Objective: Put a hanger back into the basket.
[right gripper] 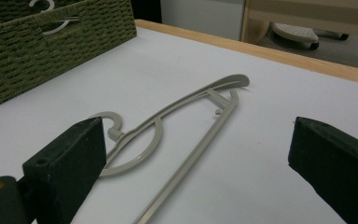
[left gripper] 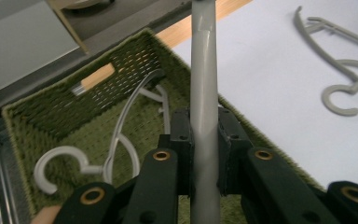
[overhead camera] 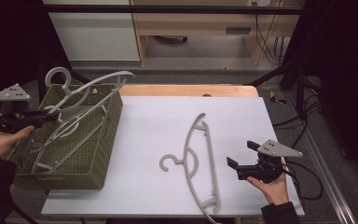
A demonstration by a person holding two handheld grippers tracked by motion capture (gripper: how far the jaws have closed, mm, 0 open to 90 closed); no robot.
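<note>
We note the white tabletop [overhead camera: 158, 116] carrying a green basket [overhead camera: 100, 154]. Above it, our left hand-held gripper [left gripper: 204, 154] clamps 1 grey hanger [left gripper: 203, 93]. A second hanger [overhead camera: 200, 158] lies flat beside our right hand-held gripper [overhead camera: 242, 156], jaws apart.

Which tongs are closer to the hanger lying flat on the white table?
The right tongs. They sit open just to the right of the flat hanger, not touching it. The left tongs are far off over the basket, shut on another hanger.
</note>
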